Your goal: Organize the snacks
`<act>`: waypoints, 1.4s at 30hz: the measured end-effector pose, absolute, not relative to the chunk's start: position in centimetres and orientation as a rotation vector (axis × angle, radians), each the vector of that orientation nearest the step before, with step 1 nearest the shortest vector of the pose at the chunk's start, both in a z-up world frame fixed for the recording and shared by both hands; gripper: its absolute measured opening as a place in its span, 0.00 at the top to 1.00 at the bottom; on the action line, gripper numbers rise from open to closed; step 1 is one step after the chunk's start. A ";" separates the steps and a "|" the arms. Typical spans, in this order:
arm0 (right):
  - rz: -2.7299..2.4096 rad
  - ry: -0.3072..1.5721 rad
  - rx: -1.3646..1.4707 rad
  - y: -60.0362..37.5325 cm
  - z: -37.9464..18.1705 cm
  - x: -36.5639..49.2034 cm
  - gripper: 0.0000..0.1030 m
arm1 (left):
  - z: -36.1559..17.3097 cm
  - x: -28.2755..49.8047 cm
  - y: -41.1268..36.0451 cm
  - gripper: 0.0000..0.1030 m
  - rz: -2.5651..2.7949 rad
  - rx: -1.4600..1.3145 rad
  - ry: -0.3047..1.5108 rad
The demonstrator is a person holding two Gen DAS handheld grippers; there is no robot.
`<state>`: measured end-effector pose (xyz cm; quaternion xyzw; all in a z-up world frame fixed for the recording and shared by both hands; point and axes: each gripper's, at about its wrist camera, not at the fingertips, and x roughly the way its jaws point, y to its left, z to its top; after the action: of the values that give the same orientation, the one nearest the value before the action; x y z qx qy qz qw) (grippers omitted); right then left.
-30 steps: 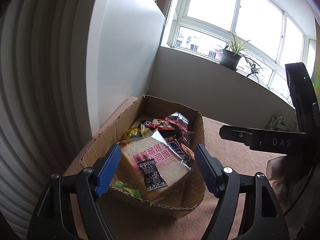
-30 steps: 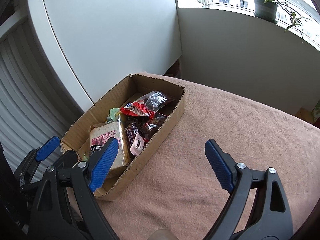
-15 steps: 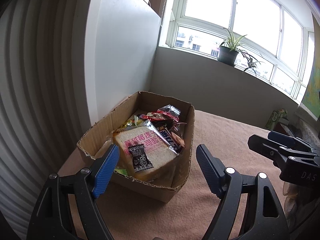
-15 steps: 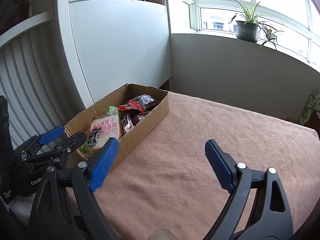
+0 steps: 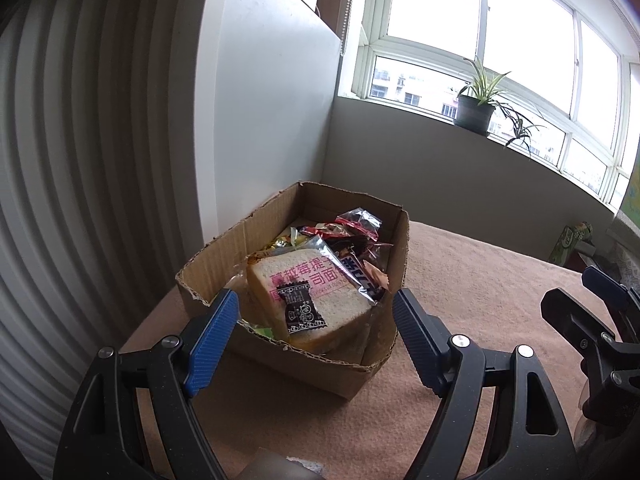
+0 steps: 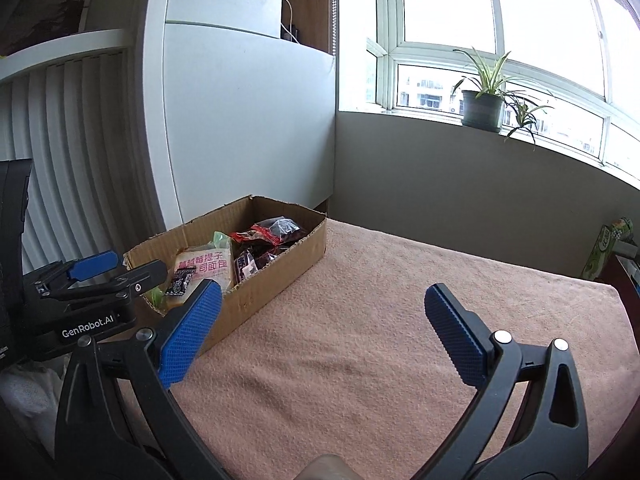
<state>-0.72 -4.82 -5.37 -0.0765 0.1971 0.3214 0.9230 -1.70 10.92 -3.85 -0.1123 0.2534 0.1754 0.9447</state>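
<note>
"GenRobot.AI" reads white on the black left gripper (image 6: pixel 116 268), its ribbed blue pads spread wide and empty beside the torn corrugated cardboard box (image 5: pixel 362 374). The box sits on a fuzzy peach cloth (image 6: pixel 380 320), holding a bread pack (image 5: pixel 316 300) with pink Chinese print and crinkly wrappers. The right gripper (image 6: pixel 320 332) gapes wide too, holding nothing.

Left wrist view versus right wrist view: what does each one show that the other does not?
Only the left wrist view shows the cardboard box close up, with the small black candy lying on the bread pack. Only the right wrist view shows the wooden shelf with a cable and the wide stretch of pink cloth. Both show the box, the snacks and the potted plant.
</note>
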 end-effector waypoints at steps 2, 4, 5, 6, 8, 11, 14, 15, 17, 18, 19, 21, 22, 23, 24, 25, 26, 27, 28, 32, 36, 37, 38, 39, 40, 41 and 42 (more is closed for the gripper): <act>0.667 0.408 -0.146 -4.8 -5.8 -0.5 0.00 | -4.0 -1.5 10.9 0.23 0.369 -0.219 0.523; 0.679 0.422 -0.155 -4.8 -6.1 -0.3 0.00 | -4.1 -1.3 10.8 0.23 0.372 -0.214 0.530; 0.678 0.419 -0.157 -4.9 -6.2 -0.3 0.00 | -4.2 -1.2 10.7 0.23 0.374 -0.210 0.531; 0.675 0.416 -0.157 -5.0 -6.3 -0.3 0.00 | -4.2 -1.2 10.6 0.23 0.375 -0.206 0.531; 0.674 0.421 -0.153 -5.3 -6.6 -0.3 0.00 | -4.1 -1.3 10.5 0.23 0.376 -0.201 0.531; 0.667 0.430 -0.139 -5.7 -6.9 -0.2 0.00 | -4.1 -1.4 10.4 0.23 0.386 -0.197 0.519; 0.669 0.440 -0.119 -6.1 -7.1 -0.1 0.00 | -4.3 -1.3 10.3 0.23 0.391 -0.190 0.525; 0.668 0.443 -0.111 -6.2 -7.3 0.0 0.00 | -4.3 -1.2 10.2 0.23 0.393 -0.187 0.527; 0.669 0.451 -0.105 -6.2 -7.5 0.1 0.00 | -4.5 -1.2 10.3 0.23 0.392 -0.188 0.529; 0.670 0.453 -0.105 -6.2 -7.6 0.1 0.00 | -4.6 -1.2 10.2 0.23 0.391 -0.189 0.533; 0.670 0.454 -0.104 -6.2 -7.6 0.1 0.00 | -4.6 -1.1 10.2 0.23 0.388 -0.188 0.537; 0.672 0.456 -0.107 -6.1 -7.7 0.1 0.00 | -4.7 -1.1 10.1 0.23 0.387 -0.185 0.539; 0.672 0.456 -0.109 -6.1 -7.8 0.1 0.00 | -4.7 -1.1 10.1 0.23 0.387 -0.184 0.538; 0.671 0.456 -0.111 -6.1 -7.8 0.0 0.00 | -4.7 -1.1 10.1 0.23 0.387 -0.184 0.537; 0.671 0.456 -0.112 -6.1 -7.8 0.0 0.00 | -4.6 -1.2 10.1 0.23 0.387 -0.185 0.537; 0.671 0.455 -0.114 -6.0 -7.8 0.0 0.00 | -4.6 -1.2 10.1 0.23 0.386 -0.185 0.536; 0.670 0.455 -0.112 -6.1 -7.8 0.0 0.00 | -4.6 -1.2 10.1 0.23 0.385 -0.185 0.535; 0.673 0.456 -0.111 -6.1 -7.8 0.0 0.00 | -4.6 -1.2 10.1 0.23 0.386 -0.185 0.534; 0.675 0.456 -0.111 -6.1 -7.8 0.1 0.00 | -4.6 -1.2 10.1 0.23 0.386 -0.184 0.535; 0.670 0.457 -0.108 -6.1 -7.8 0.0 0.00 | -4.7 -1.2 9.9 0.23 0.380 -0.181 0.538; 0.658 0.463 -0.107 -6.0 -7.9 -0.2 0.00 | -4.7 -1.2 9.8 0.23 0.375 -0.178 0.539; 0.659 0.462 -0.108 -6.0 -7.9 -0.1 0.00 | -4.7 -1.2 9.7 0.23 0.375 -0.177 0.539; 0.659 0.462 -0.108 -6.0 -7.9 -0.1 0.00 | -4.7 -1.2 9.7 0.23 0.375 -0.175 0.538; 0.656 0.460 -0.109 -6.0 -7.9 -0.1 0.00 | -4.7 -1.1 9.7 0.23 0.375 -0.174 0.539; 0.651 0.458 -0.107 -6.1 -7.9 -0.2 0.00 | -4.7 -1.1 9.7 0.23 0.374 -0.174 0.540; 0.648 0.457 -0.105 -6.2 -7.8 -0.2 0.00 | -4.7 -1.1 9.7 0.22 0.374 -0.175 0.541; 0.646 0.457 -0.103 -6.2 -7.8 -0.2 0.00 | -4.7 -1.1 9.6 0.22 0.372 -0.175 0.543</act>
<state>-0.16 -6.21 -7.79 -0.0502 0.2223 0.3143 0.9216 -1.07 9.65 -4.71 -0.0861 0.2661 0.1826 0.9426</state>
